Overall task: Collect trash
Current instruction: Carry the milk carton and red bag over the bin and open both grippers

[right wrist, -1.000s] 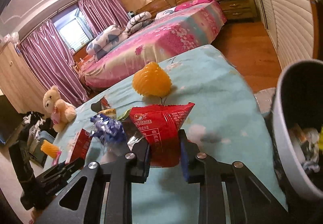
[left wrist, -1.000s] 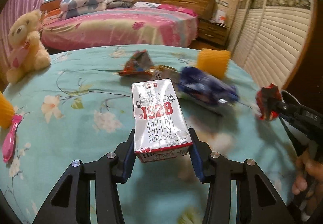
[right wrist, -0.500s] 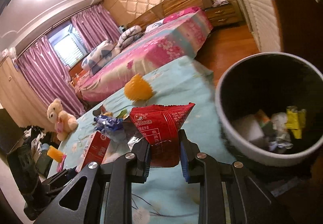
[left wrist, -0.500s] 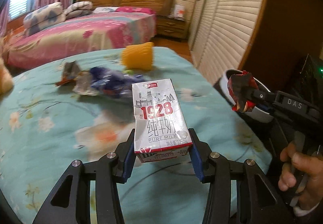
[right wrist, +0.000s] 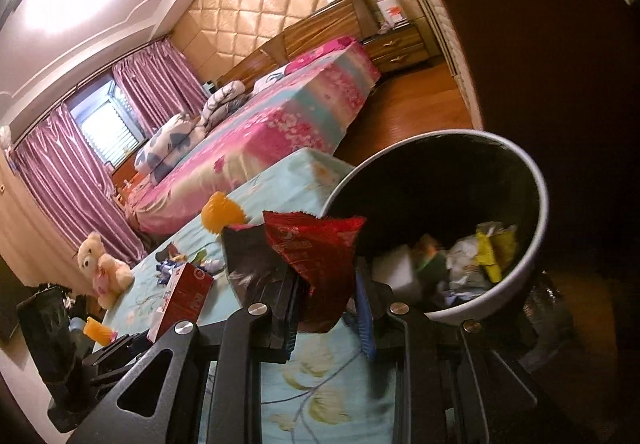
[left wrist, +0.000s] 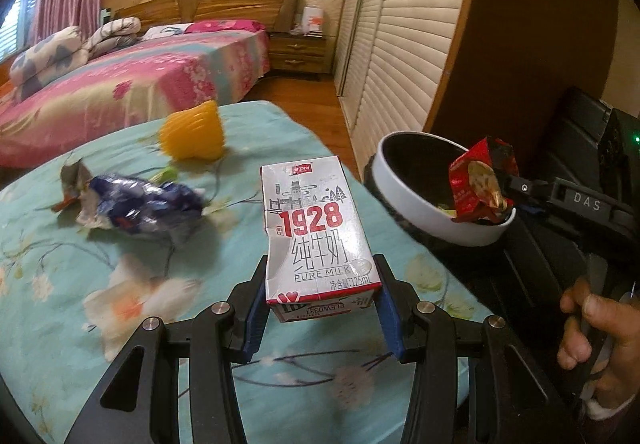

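Note:
My left gripper is shut on a white and red milk carton and holds it above the floral cloth, left of the white bin. My right gripper has its jaws apart, with a red snack wrapper still between them at the bin's rim; the wrapper also shows in the left wrist view over the bin. A blue wrapper and a dark crumpled wrapper lie on the cloth.
The bin holds several pieces of trash. A yellow ridged object sits at the cloth's far edge. A teddy bear sits at the far left. A pink bed, wooden floor and slatted wardrobe doors lie beyond.
Both grippers swung right toward the bin. My right gripper carried the red wrapper to the bin's rim and its jaws opened. The left still holds the carton.

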### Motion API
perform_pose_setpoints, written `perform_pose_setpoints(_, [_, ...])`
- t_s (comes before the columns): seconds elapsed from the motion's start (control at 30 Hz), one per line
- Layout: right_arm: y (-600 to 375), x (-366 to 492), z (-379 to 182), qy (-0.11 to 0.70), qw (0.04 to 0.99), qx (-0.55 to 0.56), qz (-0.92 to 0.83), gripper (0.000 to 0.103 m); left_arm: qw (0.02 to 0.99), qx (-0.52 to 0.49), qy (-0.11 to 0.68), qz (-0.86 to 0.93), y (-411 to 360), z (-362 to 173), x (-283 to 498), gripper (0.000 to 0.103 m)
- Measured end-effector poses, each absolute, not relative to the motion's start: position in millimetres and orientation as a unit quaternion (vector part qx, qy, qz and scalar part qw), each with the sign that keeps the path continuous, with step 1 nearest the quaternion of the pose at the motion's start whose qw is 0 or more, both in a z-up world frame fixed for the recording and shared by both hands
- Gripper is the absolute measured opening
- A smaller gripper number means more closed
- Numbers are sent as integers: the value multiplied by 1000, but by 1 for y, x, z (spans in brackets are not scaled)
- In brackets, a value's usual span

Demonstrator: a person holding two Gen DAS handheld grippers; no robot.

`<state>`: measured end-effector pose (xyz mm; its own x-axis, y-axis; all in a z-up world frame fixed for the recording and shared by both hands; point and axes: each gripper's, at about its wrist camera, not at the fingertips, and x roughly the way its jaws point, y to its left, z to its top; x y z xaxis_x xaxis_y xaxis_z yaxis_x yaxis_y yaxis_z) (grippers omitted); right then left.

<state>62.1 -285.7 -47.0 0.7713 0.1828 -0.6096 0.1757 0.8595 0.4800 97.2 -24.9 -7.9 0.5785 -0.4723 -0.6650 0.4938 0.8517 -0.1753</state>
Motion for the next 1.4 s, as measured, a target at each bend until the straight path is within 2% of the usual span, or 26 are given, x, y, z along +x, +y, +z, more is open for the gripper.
perform_pose_setpoints(0.27, [-311, 57, -44, 324, 906, 271, -20, 21, 884, 32, 364, -291, -50, -6, 102, 46])
perform_pose_setpoints(1.33, [-362, 81, -59, 351, 891, 284, -43, 21, 861, 81, 359, -351, -157, -2, 150, 46])
perform_pose_setpoints(1.4, [-362, 83, -59, 353, 890, 285, -43, 24, 860, 82, 360, -351, -160, -3, 154, 46])
